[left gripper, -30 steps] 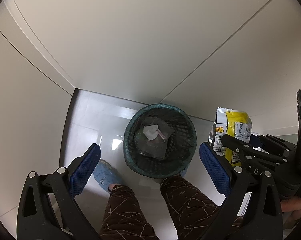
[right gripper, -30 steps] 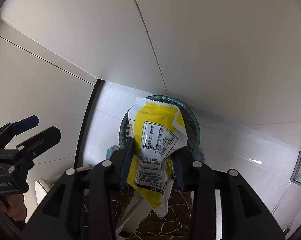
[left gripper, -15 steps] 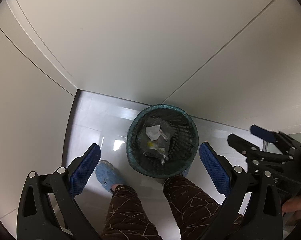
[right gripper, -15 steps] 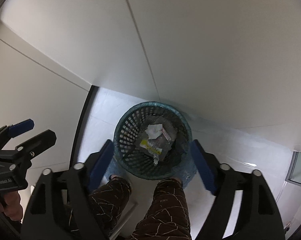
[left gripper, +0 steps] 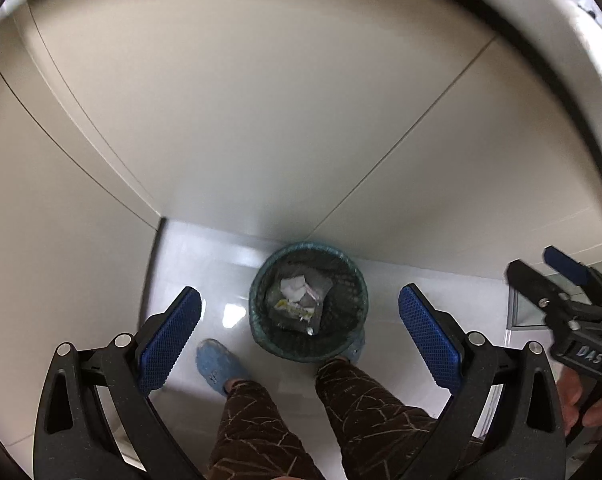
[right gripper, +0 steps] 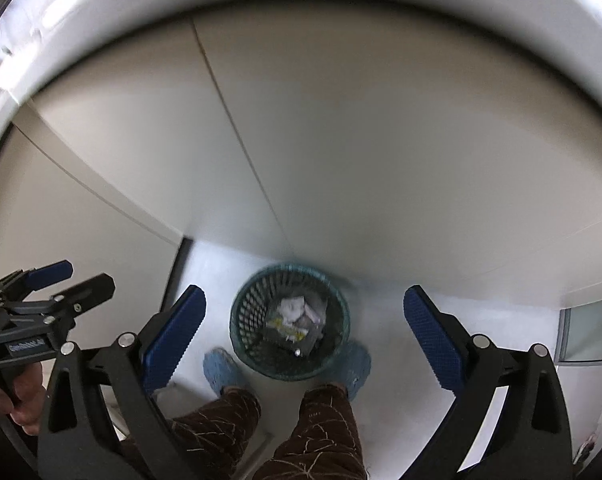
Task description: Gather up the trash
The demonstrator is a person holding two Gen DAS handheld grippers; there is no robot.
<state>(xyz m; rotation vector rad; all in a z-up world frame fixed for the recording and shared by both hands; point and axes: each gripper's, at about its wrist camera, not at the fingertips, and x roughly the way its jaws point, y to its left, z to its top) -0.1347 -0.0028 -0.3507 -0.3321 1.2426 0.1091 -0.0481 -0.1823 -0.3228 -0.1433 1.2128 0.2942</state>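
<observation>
- Left gripper (left gripper: 299,318): jaws spread wide, nothing between the blue pads; it hangs high above the floor, pointing steeply down.
- Blue slippers (left gripper: 217,366): the person's feet stand on the pale floor tiles (left gripper: 205,264), one to the left of the bin, the other touching its base.
- Green mesh wastebasket (left gripper: 309,308): stands in the corner against the cream wall panels (left gripper: 261,120). The yellow snack wrapper (left gripper: 291,307) lies inside on a dark bag, beside crumpled white paper (left gripper: 293,286).
- Right gripper (right gripper: 305,316): jaws have just been opening and now stand at full spread, empty; the wrapper is in the bin below.
- Risk, as a judgement: the light basket sits against a foot, so a careless step could tip it and spill the contents. Both views are motion-blurred, so any trash left elsewhere cannot be told from here.
</observation>
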